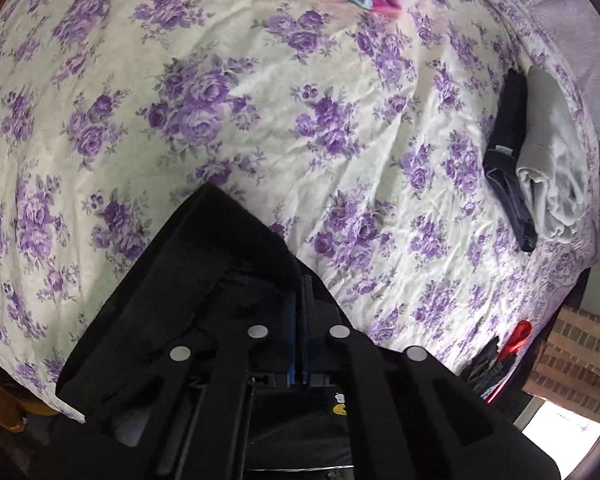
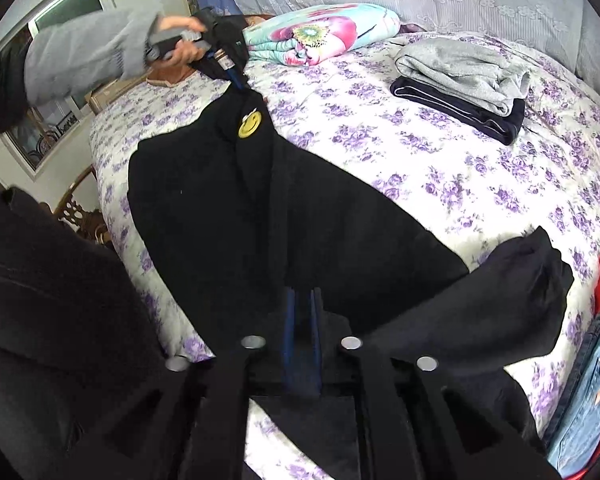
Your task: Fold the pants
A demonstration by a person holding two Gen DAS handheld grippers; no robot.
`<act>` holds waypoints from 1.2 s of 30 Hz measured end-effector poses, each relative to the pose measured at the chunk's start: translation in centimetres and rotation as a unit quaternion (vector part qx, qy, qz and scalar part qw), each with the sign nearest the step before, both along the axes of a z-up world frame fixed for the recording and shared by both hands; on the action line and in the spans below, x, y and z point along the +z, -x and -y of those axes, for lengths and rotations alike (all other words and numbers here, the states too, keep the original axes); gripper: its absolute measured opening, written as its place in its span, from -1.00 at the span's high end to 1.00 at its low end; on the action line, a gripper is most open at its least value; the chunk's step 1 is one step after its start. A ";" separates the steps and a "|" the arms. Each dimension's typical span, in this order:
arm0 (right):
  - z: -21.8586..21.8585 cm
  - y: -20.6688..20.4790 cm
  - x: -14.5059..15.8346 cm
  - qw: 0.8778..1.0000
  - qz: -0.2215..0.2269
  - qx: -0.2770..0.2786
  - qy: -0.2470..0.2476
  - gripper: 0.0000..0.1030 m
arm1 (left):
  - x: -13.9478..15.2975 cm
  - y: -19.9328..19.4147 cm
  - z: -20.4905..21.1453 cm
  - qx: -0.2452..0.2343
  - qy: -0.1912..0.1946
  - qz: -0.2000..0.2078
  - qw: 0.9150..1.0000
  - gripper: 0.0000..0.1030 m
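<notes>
left tongs (image 1: 302,312) clenched on black pants (image 2: 260,200); right tongs (image 2: 303,320) slightly parted, pads off the cloth, over bed (image 2: 440,184).

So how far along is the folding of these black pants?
Done: folded grey and navy garments stacked on the floral bedsheet. In hand: black pants with a yellow smiley patch, spread out, one end pinched by the left gripper; right gripper slightly open. Left: every fold.
</notes>
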State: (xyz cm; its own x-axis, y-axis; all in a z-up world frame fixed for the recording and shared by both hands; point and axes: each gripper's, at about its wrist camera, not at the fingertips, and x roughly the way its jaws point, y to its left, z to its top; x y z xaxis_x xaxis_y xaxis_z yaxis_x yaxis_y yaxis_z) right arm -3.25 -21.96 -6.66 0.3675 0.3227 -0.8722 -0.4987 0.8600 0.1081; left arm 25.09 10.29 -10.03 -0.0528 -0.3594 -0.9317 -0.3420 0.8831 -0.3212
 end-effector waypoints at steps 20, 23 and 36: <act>-9.4 2.1 -9.0 0.970 0.026 0.121 0.208 0.48 | 2.5 15.3 -10.7 0.099 0.144 0.082 0.981 0.99; -9.3 1.8 -8.6 0.971 0.016 0.121 0.205 0.92 | 2.5 16.3 -11.3 0.102 0.152 0.087 0.979 0.99; -6.5 6.2 -4.7 0.980 -0.043 0.083 0.178 0.94 | -1.4 25.1 -11.3 0.045 0.099 0.088 0.990 0.99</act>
